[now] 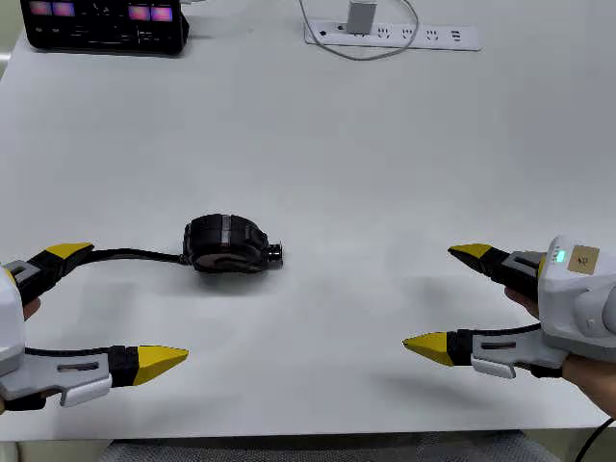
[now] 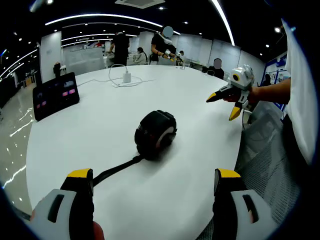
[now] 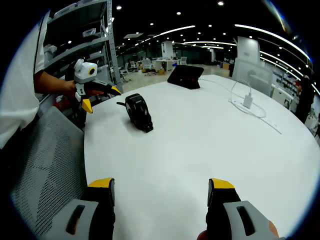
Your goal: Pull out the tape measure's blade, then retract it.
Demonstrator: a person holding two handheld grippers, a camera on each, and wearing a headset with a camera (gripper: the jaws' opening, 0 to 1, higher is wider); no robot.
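A black tape measure [image 1: 226,244] sits on the white table [image 1: 385,144], a bit left of the middle of the head view. Its black strap [image 1: 135,255] runs off to the left. At the lower left, the left gripper [image 1: 117,304] is wide open and holds nothing. At the lower right, the right gripper [image 1: 448,298] is wide open too.

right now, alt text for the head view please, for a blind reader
A black tape measure lies on a white table, blade not drawn out, its black strap trailing toward the left gripper. The right gripper faces it from the other side; both have jaws open, holding nothing. A power strip and dark screen lie at the far edge.
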